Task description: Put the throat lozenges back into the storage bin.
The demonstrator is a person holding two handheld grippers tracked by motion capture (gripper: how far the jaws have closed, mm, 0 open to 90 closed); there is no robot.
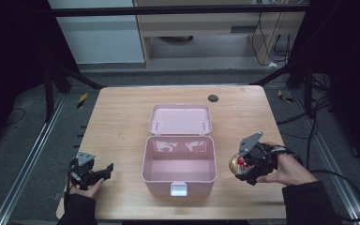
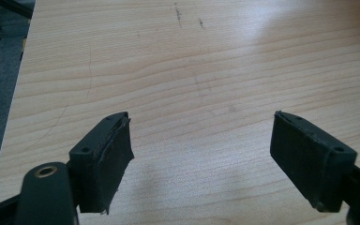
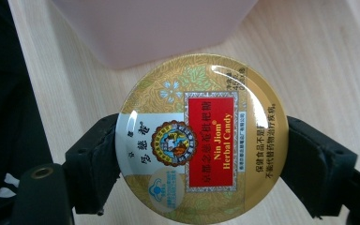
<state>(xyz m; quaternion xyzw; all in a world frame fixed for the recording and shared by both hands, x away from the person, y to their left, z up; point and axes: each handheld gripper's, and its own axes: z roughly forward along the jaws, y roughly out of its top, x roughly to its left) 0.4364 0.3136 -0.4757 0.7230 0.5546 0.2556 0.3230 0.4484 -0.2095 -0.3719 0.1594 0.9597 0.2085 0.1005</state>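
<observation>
A round gold candy tin (image 3: 201, 138) with a red label sits between the pads of my right gripper (image 3: 201, 159), which is shut on its rim. In the high view the tin (image 1: 237, 162) is just right of the pink box (image 1: 179, 164), held by the right gripper (image 1: 251, 161) low over the table. The pink box stands open in the table's middle, its lid (image 1: 180, 119) laid back flat and its inside bare. My left gripper (image 1: 104, 171) rests near the front left of the table, open, with bare wood between its pads (image 2: 110, 159).
The wooden table (image 1: 122, 117) has a small dark round cap (image 1: 213, 98) at its far edge. A white latch (image 1: 178, 189) sticks out of the box's front. The box's pink wall (image 3: 154, 28) is close beyond the tin. Black frame legs and cables stand around the table.
</observation>
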